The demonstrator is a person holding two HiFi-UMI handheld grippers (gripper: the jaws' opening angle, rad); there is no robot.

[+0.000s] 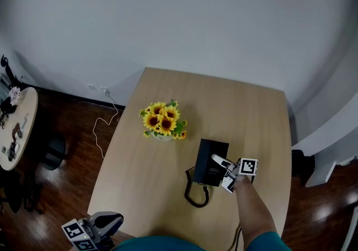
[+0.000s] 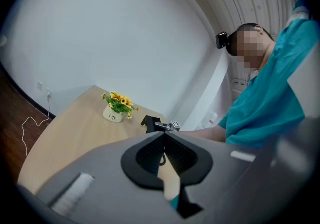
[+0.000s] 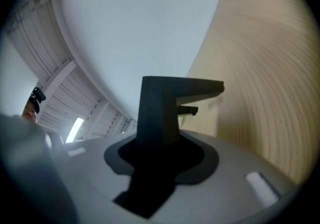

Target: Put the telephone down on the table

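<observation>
Forearm (image 1: 253, 209) outstretched; right gripper (image 1: 225, 170) fingers clamp telephone (image 1: 211, 157) | left gripper (image 1: 94, 226) low, fingers closed, empty

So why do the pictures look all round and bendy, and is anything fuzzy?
Head view: the wide lens bows the table edges and dims the corners. Left gripper view: black round rim, the left gripper is fuzzy, the sunflowers sharp. Right gripper view: the telephone is a dark shape against the bright wall.
</observation>
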